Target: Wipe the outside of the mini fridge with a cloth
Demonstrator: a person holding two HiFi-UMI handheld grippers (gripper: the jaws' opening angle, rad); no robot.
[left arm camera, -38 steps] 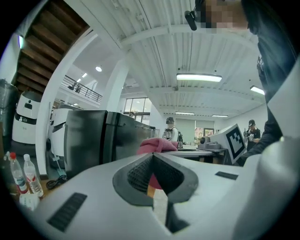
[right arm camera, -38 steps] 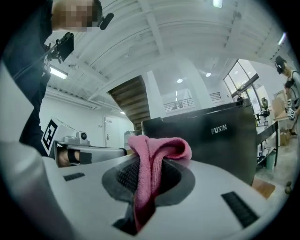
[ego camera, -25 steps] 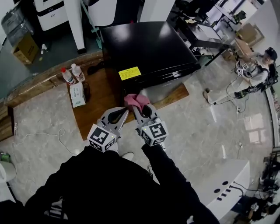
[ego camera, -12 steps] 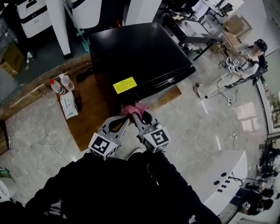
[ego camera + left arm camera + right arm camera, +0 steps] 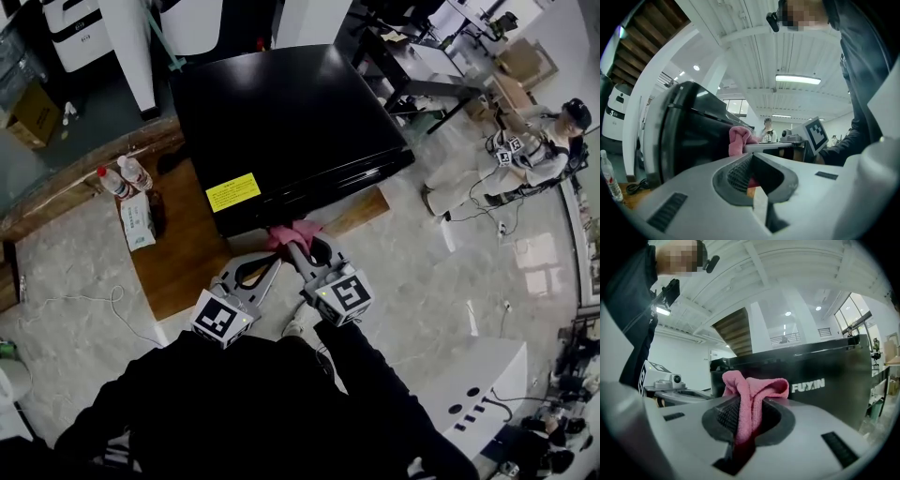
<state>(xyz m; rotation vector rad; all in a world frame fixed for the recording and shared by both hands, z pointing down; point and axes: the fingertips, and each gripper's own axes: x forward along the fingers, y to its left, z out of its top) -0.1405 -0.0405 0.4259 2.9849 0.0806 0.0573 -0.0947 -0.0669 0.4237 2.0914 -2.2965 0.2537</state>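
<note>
Pinches pink terry cloth (image 5: 752, 389) in right gripper (image 5: 298, 246) fingers, at front face of glossy black mini fridge (image 5: 286, 117) straight ahead, above wooden platform (image 5: 187, 264) front edge. Holds left gripper (image 5: 270, 264) fingers pressed together, empty, beside.

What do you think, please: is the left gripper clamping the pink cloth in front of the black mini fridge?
No: the right gripper clamps the pink cloth in front of the black mini fridge, as the right gripper view shows.

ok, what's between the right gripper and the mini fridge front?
Only the pink cloth, pinched in the right gripper, bunched before the mini fridge; the right gripper view shows it.
</note>
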